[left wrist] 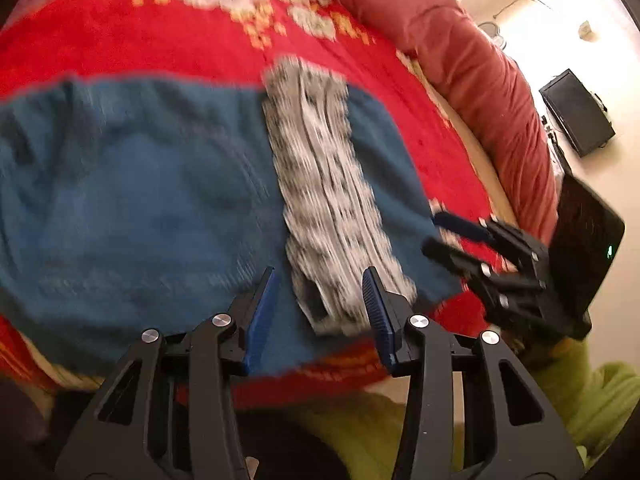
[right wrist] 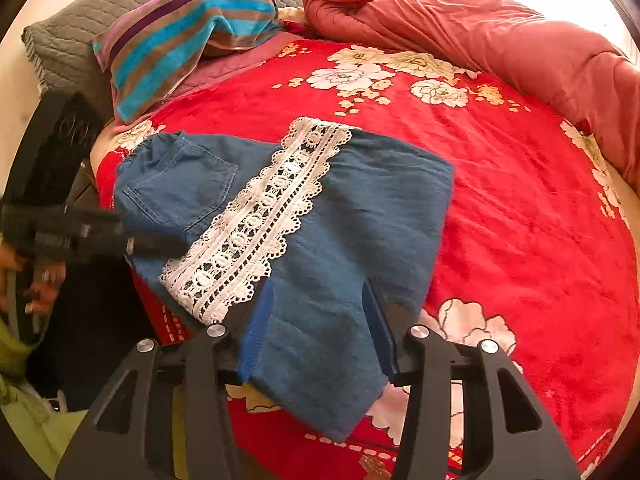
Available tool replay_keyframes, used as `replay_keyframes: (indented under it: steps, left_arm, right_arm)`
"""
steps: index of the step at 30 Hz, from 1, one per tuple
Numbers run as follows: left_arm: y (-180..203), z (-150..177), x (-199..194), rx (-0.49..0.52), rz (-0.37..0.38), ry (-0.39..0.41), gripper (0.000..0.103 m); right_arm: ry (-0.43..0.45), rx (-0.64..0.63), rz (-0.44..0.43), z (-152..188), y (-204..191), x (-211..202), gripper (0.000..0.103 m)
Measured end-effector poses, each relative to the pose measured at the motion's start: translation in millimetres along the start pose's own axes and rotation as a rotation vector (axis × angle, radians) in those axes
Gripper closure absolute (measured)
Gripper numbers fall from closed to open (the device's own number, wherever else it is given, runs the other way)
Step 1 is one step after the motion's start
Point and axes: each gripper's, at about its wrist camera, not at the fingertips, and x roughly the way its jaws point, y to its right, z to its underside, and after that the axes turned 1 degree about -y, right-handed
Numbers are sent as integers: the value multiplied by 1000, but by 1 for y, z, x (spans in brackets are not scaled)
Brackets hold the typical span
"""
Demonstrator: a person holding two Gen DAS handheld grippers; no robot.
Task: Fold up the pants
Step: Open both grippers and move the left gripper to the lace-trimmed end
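Blue denim pants (right wrist: 340, 220) with a white lace strip (right wrist: 260, 224) lie folded on a red flowered blanket (right wrist: 520, 200). In the left wrist view the pants (left wrist: 140, 200) and lace strip (left wrist: 324, 184) are blurred. My left gripper (left wrist: 318, 304) is open just above the pants' near edge, beside the lace end. It shows at the left of the right wrist view (right wrist: 156, 244). My right gripper (right wrist: 316, 320) is open over the pants' near corner, with cloth between its fingers. It also shows at the right in the left wrist view (left wrist: 438, 232).
A striped towel (right wrist: 180, 40) and a grey pillow (right wrist: 100, 8) lie at the head of the bed. A rolled pink-red quilt (right wrist: 500, 32) runs along the far side. A dark box (left wrist: 576, 112) stands on the floor beyond the bed.
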Motion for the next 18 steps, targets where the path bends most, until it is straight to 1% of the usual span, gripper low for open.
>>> replay_keyframes:
  steps: [1,3,5,6,7,8,10,11,12,15,17,18]
  left_arm:
    - [3,3,6,-1,-14,-10,67]
    - [5,5,12,-18,-24,-7,62]
    - [10,3,18,-16,-25,-6,63]
    - [13,2,21,-7,-30,4,65]
    - [14,2,23,-5,-30,6,82]
    - [14,2,25,-6,-26,1,89]
    - [14,5,21,-12,-15,0,93]
    - [17,6,17,0,-3,-5,93]
    - [20,8,12,21,-10,-1,93]
    - [27,19,6,77,-83,7,93]
    - [22,20,9,54,-98,9,87]
    - [20,20,10,53,-111,14,82]
  right_arm:
    - [-2,5,-4,0,0,2,58]
    - [-9,13,-5,2,1,5,58]
    - [-13,19,-9,4,2,6,58]
    - [-15,22,-10,5,2,7,58]
    - [-18,24,-11,7,2,7,58]
    - [-22,26,-9,9,3,8,58]
    - [-39,34,-3,12,6,11,58]
    - [-41,38,-1,13,7,10,58]
    - [-38,41,0,13,7,8,58]
    - [-26,38,4,14,6,3,58]
    - [-17,36,1,14,3,0,58]
    - [-18,35,-1,14,2,1,58]
